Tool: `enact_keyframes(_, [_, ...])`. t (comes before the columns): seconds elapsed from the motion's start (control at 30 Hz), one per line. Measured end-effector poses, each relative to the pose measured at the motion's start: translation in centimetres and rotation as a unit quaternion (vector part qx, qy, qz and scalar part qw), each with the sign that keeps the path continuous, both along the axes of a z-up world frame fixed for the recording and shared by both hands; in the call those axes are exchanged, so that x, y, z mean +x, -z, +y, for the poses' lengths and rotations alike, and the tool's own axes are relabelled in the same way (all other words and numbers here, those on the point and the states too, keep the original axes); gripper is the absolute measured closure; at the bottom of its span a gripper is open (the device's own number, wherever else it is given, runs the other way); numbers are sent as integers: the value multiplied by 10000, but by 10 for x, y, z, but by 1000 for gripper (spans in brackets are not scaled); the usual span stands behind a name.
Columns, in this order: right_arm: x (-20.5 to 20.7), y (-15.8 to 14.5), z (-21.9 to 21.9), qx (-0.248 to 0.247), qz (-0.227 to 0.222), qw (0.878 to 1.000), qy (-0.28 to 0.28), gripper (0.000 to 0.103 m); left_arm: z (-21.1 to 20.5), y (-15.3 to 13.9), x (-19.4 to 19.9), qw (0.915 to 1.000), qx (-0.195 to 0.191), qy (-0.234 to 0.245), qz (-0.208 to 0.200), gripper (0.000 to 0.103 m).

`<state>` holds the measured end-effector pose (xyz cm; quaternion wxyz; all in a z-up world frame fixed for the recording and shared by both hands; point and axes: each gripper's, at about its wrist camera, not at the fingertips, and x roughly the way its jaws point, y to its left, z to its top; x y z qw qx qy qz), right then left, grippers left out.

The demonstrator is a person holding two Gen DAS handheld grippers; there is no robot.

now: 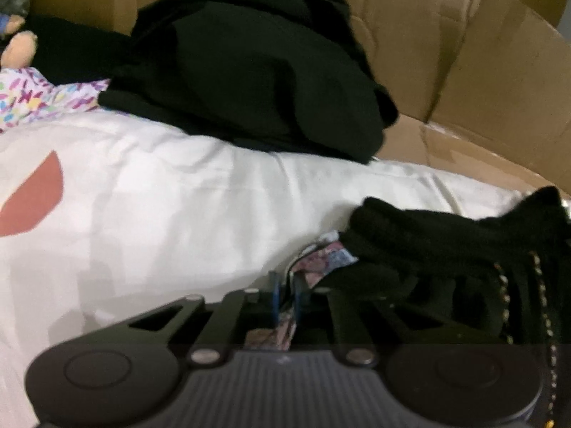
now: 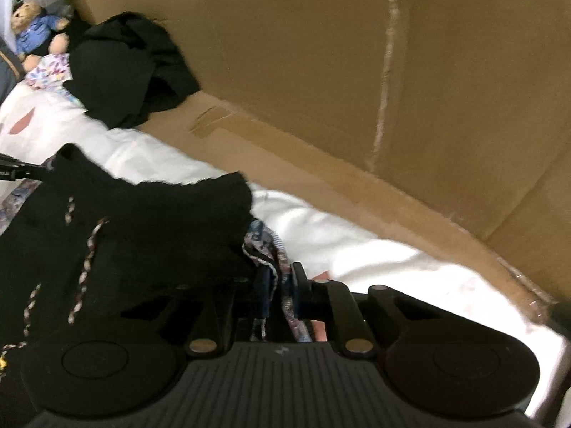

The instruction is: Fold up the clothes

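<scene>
While both grippers, left and right, pinch a patterned garment under black knitwear over the white bed sheet, matched tension should keep the fold even.

A white sheet covers the work surface, creased, with a reddish-pink patch printed near its left side. Behind and along its far edge stands brown cardboard, large flattened panels set upright like a wall, with fold lines and a strip of tape running down one panel. A lower cardboard flap lies flat between the wall and the sheet. In the far corner sits a teddy bear in a blue jacket, beside a second soft toy on a cloth with bright multicoloured flecks. Light is dim and even; both views are blurred.
</scene>
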<state>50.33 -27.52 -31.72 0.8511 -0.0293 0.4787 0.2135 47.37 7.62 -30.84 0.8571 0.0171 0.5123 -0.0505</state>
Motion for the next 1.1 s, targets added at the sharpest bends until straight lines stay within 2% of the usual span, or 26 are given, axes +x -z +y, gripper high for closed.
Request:
enact_keyframes(0.17, [0,2,-1,-100,-30,9999,-11,91,-6,2,3,9998,176,-104,63,89])
enact_keyframes(0.23, [0,1,-4,-61,16,10000,46,87,-4,0,3,9996,155,-206,61,75])
enact_keyframes(0.3, [0,-2,-8,78,109,9998,175,78,-2,-6,-2,9996,134,-250,-5,68])
enact_keyframes(0.37, [-3,-7,-11,192,108,9994,251,53,-1,-10,-6,9995,201,-246,-31,62])
enact_keyframes(0.43, [-8,-14,-13,243,52,9994,241,47,-1,-14,-10,9992,352,-194,-19,61])
enact_keyframes(0.7, [-19,-38,-9,312,-286,9991,83,46,1,-33,-22,9999,120,-5,-125,62])
enact_keyframes(0.77, [-22,-41,-5,285,-356,9990,7,46,0,-38,-25,9998,47,79,-166,70])
enact_keyframes(0.8, [-23,-42,-2,251,-393,9989,-34,46,-1,-40,-26,9998,11,122,-186,81])
enact_keyframes(0.83, [-24,-42,0,225,-429,9988,-56,47,-3,-39,-26,9997,-10,183,-162,85])
enact_keyframes(0.93, [-27,-46,3,195,-573,9981,-61,57,-15,-37,-29,9985,-151,494,-151,85])
enact_keyframes(1.1, [-34,-49,4,239,-789,9962,-276,57,-28,-33,-32,9968,-336,697,-181,85])
